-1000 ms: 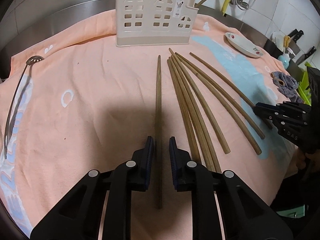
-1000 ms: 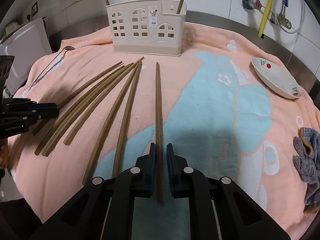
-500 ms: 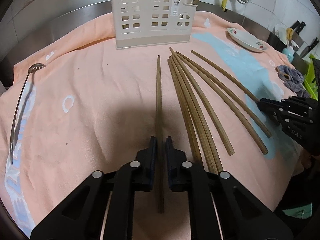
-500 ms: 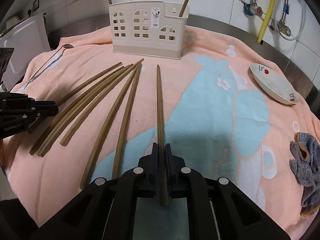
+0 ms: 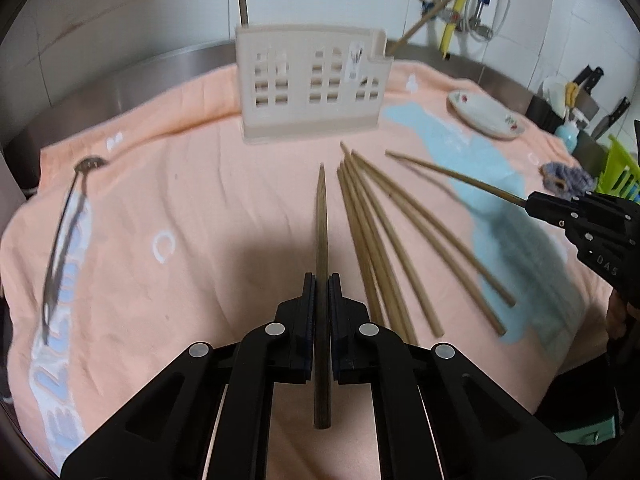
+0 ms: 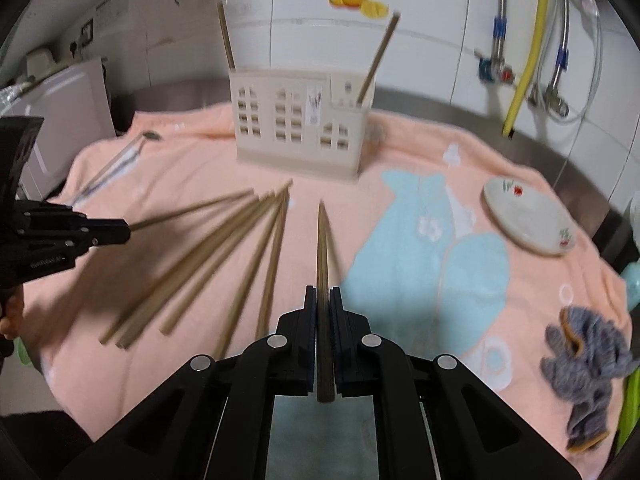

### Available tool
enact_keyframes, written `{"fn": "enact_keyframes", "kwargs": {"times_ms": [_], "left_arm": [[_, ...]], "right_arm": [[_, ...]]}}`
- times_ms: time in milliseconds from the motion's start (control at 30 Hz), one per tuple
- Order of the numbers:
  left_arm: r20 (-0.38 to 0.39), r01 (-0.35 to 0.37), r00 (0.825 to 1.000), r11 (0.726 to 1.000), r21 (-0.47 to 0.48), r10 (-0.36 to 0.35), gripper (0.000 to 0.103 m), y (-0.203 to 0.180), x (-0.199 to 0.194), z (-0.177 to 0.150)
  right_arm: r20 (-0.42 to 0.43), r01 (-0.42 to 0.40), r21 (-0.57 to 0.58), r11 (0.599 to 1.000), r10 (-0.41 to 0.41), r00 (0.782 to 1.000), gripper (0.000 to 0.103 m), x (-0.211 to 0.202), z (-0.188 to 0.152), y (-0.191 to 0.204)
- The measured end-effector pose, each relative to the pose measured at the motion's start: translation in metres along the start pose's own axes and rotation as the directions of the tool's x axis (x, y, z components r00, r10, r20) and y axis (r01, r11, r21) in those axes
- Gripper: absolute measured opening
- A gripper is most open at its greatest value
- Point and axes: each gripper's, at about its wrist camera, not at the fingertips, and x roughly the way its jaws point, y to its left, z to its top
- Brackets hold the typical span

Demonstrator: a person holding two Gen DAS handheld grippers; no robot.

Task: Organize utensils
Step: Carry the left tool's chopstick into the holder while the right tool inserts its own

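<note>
While each gripper, left (image 5: 319, 280) and right (image 6: 323, 294), pinches one chopstick (image 5: 321, 216), five more (image 5: 384, 240) lie fanned mid-towel (image 5: 180, 184). Two stand in the holder (image 5: 312, 88) at the towel's far edge. Both held sticks run lengthwise, tips toward that holder.

White letters "DAS" on the black right gripper (image 5: 600, 236); sticker on the utensil holder (image 5: 312, 84) unreadable.

A peach towel (image 6: 400, 168) with a pale blue figure covers the counter. Toward the towel's right edge lies a shallow white dish (image 6: 528, 216) painted with small red motifs; nearer along that same edge sits a crumpled grey cloth (image 6: 584, 364) (orange trim showing). Behind the towel, a yellow hose (image 6: 528, 52) hangs down the white tiled wall (image 6: 432, 40).
</note>
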Motion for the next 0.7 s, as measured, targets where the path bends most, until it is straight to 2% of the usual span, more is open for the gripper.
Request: {"fn": "enact_keyframes", "kwargs": {"times_ms": [300,700], "left_arm": [[0.106,-0.009,0.994,1.000,0.009,0.008,0.005,0.001,-0.027,0.033],[0.173,-0.001,0.985,0.999,0.044,-0.007,0.005,0.002,-0.042,0.084]], "right_arm": [[0.114,-0.032,-0.013,0.999,0.034,0.993,0.007,-0.026,0.052,-0.001],[0.149,-0.039,-0.073,0.997,0.050,0.988,0.007,-0.040,0.117,-0.009]]}}
